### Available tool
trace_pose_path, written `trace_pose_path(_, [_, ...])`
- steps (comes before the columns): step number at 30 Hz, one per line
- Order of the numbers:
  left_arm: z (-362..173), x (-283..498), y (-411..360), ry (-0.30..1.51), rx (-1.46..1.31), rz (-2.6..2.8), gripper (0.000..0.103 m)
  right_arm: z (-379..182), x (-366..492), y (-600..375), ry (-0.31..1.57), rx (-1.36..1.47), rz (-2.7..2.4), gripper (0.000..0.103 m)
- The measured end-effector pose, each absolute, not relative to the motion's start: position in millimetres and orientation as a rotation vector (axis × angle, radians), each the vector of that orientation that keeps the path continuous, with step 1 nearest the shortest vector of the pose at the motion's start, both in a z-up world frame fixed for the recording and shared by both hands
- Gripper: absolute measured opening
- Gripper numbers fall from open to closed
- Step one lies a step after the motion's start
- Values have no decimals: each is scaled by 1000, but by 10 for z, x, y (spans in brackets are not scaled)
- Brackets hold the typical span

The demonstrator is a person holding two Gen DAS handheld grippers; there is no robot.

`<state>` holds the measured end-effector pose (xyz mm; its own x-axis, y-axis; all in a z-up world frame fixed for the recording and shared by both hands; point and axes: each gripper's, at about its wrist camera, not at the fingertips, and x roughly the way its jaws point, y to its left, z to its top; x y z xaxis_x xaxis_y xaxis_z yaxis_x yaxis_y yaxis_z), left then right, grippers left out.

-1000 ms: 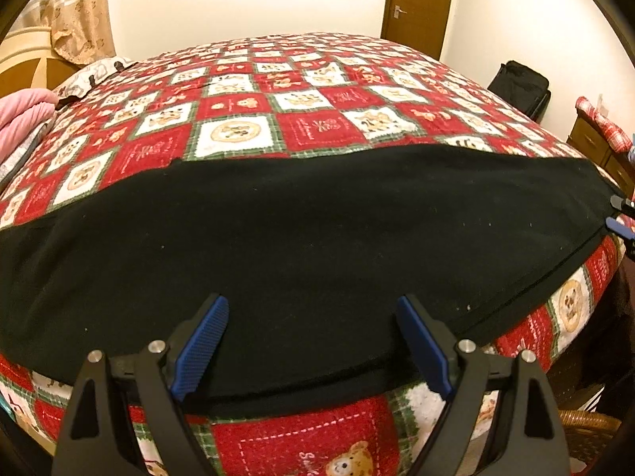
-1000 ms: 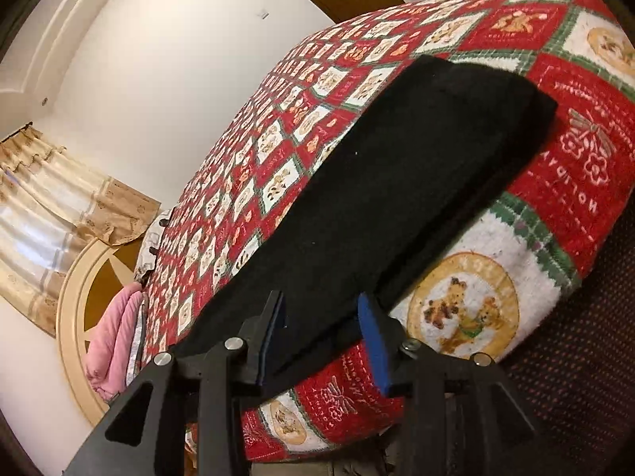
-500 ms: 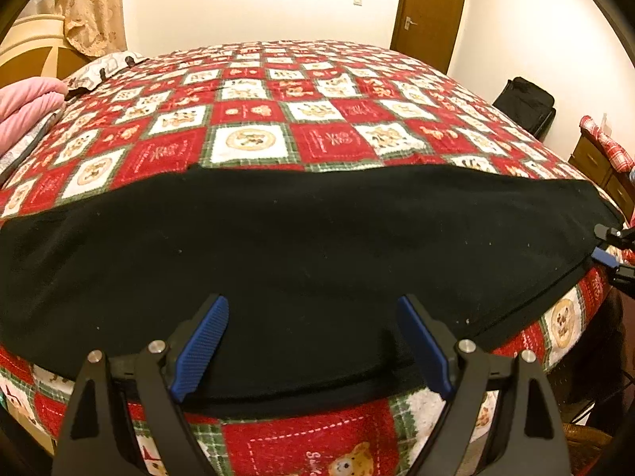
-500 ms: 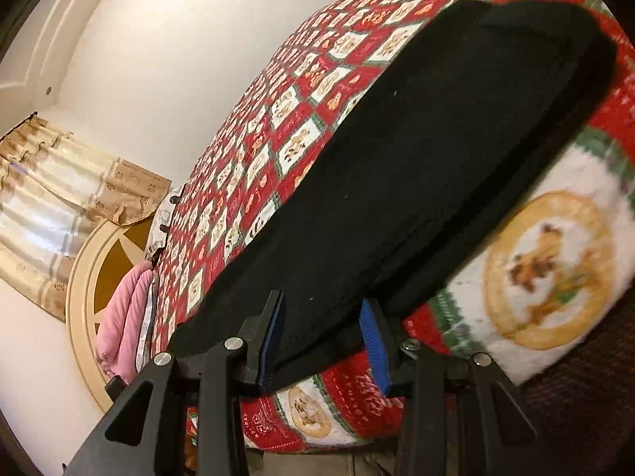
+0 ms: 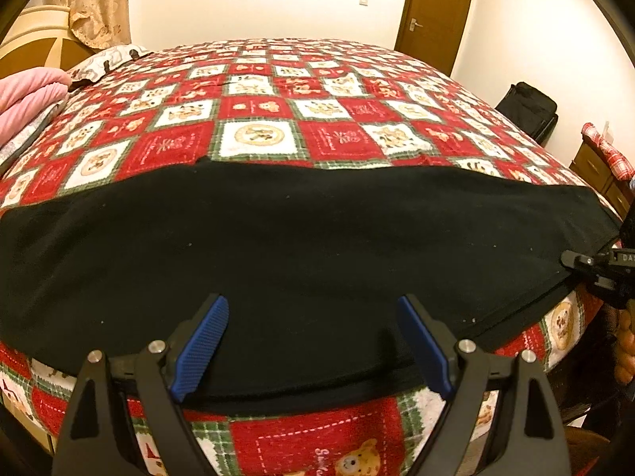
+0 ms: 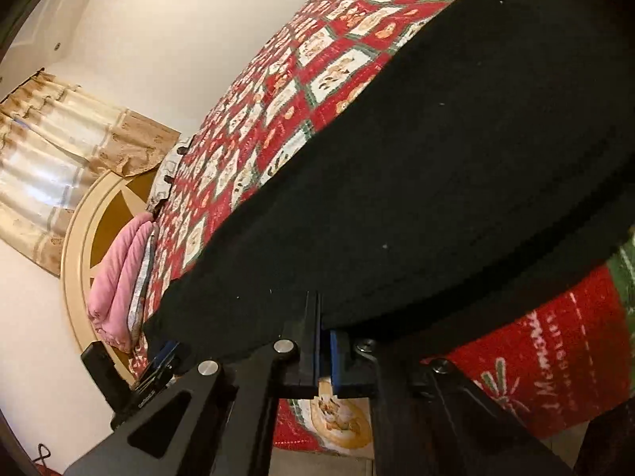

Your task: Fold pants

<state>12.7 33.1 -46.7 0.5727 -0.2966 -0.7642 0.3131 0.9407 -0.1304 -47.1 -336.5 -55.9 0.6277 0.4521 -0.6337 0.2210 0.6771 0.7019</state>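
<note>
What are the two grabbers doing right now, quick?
Left gripper: open, over the near edge of the black pants, not pinching them.
Right gripper: just closed, shut on the pants' edge.

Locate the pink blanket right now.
The pink blanket sits at the far left edge of the left wrist view, at the head of the bed beside the round headboard; the right wrist view shows it there too.

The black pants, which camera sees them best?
The left wrist view: the black pants stretch across the bedspread, nearly whole. The right wrist view shows only one end up close, where the right gripper pinches their edge.
</note>
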Motion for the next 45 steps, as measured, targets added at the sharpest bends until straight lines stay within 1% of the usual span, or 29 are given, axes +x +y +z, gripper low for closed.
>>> trace_pose_path(5, [-455, 133, 350, 887, 36, -352, 89, -416, -589, -3393, 906, 814, 145, 3])
trace_pose_path(8, [-467, 130, 344, 892, 42, -352, 89, -497, -623, -3401, 949, 782, 102, 3])
trace_pose_path(11, [-470, 117, 336, 888, 54, -355, 89, -614, -657, -3456, 963, 841, 104, 3])
trace_pose_path(14, [-473, 126, 311, 890, 67, -357, 89, -607, -655, -3505, 949, 885, 141, 4])
trace_pose_path(16, [-435, 126, 283, 871, 90, -355, 89, -608, -691, -3595, 979, 957, 149, 5])
trace_pose_path(18, [-381, 139, 246, 849, 108, -367, 90, -506, -802, -3685, 964, 979, 140, 5])
trace_pose_path(21, [-320, 200, 160, 826, 122, -387, 89, -158, -981, -3733, 874, 874, 75, 5])
trace_pose_path(24, [-294, 266, -3, 819, 126, -430, 90, 226, -958, -3582, 773, 680, 44, 5])
trace_pose_path(26, [-314, 280, -162, 810, 153, -452, 89, 315, -718, -3359, 788, 544, 89, 5])
trace_pose_path(28, [-355, 279, -289, 811, 178, -467, 89, 241, -423, -3163, 827, 476, 129, 5])
trace_pose_path(31, [-436, 209, -408, 792, 234, -484, 89, -27, 49, -2852, 897, 497, 236, 5])
trace_pose_path(34, [-581, 127, -430, 813, 287, -489, 90, -298, 358, -2565, 932, 413, 186, 5])
trace_pose_path(35, [-596, 59, -390, 789, 281, -494, 90, -401, 433, -2539, 957, 405, 152, 4])
trace_pose_path(37, [-621, -57, -359, 774, 314, -517, 90, -549, 503, -2696, 909, 520, 150, 0])
trace_pose_path(40, [-648, -164, -257, 778, 316, -545, 90, -678, 533, -2954, 909, 769, 181, 0])
trace_pose_path(41, [-647, -177, -235, 783, 314, -552, 90, -665, 522, -2972, 910, 796, 184, 1])
trace_pose_path(42, [-638, -195, -210, 787, 312, -557, 91, -604, 490, -2963, 899, 789, 183, 6])
trace_pose_path(45, [-563, -201, -126, 809, 253, -562, 90, -306, 371, -2731, 806, 667, 260, 6])
